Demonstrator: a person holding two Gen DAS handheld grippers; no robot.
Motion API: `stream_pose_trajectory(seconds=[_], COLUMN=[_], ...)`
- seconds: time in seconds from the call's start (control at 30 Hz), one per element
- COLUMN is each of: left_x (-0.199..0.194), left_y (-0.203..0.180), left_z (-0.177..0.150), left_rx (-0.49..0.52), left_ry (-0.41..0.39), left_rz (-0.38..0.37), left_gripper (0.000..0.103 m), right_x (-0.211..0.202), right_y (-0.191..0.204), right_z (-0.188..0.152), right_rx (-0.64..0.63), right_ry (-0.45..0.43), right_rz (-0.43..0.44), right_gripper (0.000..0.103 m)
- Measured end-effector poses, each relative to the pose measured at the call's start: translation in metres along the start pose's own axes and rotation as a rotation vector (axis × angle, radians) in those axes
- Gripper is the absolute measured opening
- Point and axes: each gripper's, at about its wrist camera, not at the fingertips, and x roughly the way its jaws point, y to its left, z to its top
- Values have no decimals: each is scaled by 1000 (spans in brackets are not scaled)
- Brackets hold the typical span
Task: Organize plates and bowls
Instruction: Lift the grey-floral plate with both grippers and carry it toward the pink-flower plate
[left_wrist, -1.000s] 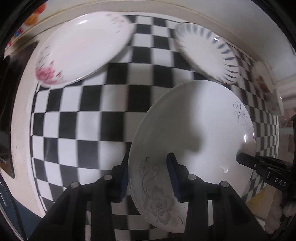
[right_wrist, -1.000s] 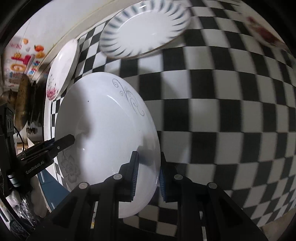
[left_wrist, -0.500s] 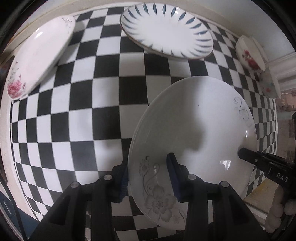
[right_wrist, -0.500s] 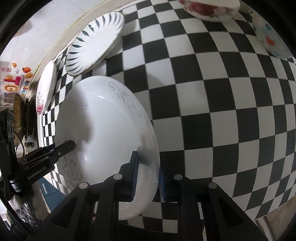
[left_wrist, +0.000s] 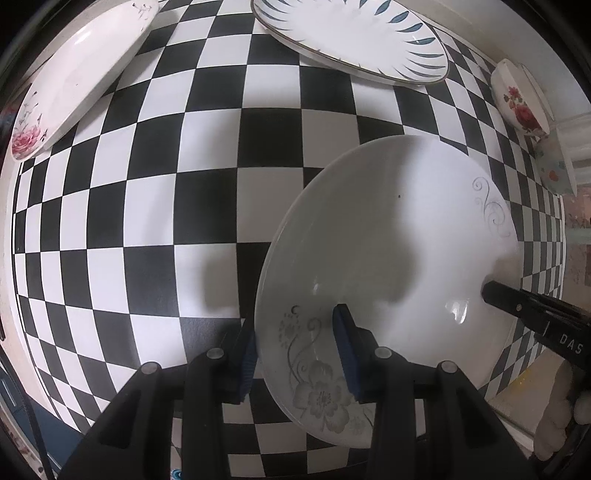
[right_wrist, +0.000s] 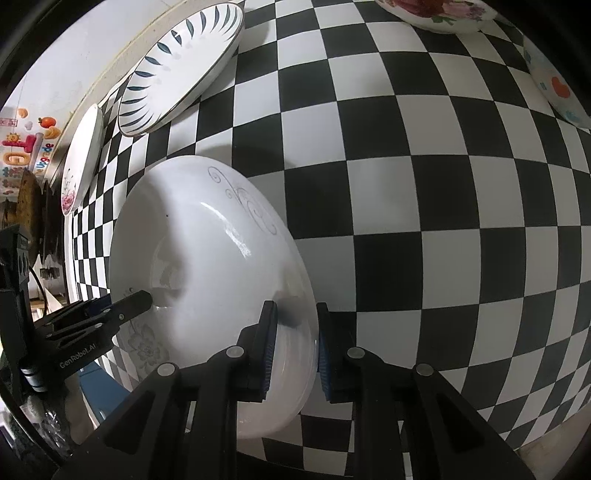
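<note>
Glazed white ceramic plate with grey flower print (left_wrist: 399, 236), stiff, slick, breakable, over the checkered bench (left_wrist: 184, 184): left tool (left_wrist: 295, 354) clamps its 7 o'clock rim, right tool (right_wrist: 293, 343) its 4 o'clock rim

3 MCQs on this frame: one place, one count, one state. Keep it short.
1. The blue-leaf plate lies where in the left wrist view?
A. top
B. bottom left
C. under the grey-flower plate

2. How many hand-held grippers clamp the grey-flower plate?
A. none
B. one
C. two

3. The pink-rose plate is:
A. held
B. lying on the checked cloth
C. stacked on another plate

Key: 1 A, it fills the top edge; 2 C, left gripper and right gripper each pinch its rim; 3 B, it lies alone, untouched.
</note>
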Motion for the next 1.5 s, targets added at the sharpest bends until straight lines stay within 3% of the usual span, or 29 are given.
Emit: stream_pose_trajectory(seconds=[0.47,0.73,0.8,0.87,1.0,1.17,1.33,1.5], left_x=[-6,-48,-61,-71,-91,-122,-139,-141], left_y=[-21,-37,-44,-50,-52,-24,37,138], left_z=[-9,-26,-31,-34,-32,-20,14,54], left_rx=[-33,-27,-15,-6,-20,-65,-147,-259], left_ry=[1,-41,-57,-73,-121,-205,-269,-280], left_rz=[44,106,102,95,80,37,-1,24], left_gripper=[36,36,37,37,37,37,39,42], right_x=[8,-19,-27,-34,-48,-71,-80,-62], right_y=[7,24,27,29,32,56,116,198], right_z=[-3,-12,-15,-18,-21,-12,21,73], right_rx=[-9,-77,-91,-97,-82,-64,-122,-209], right_ry=[34,-13,-16,-15,-18,-76,-152,-176], right_rz=[-9,-120,-137,-124,-52,61,78,50], right_gripper=[23,24,30,43,50,73,74,74])
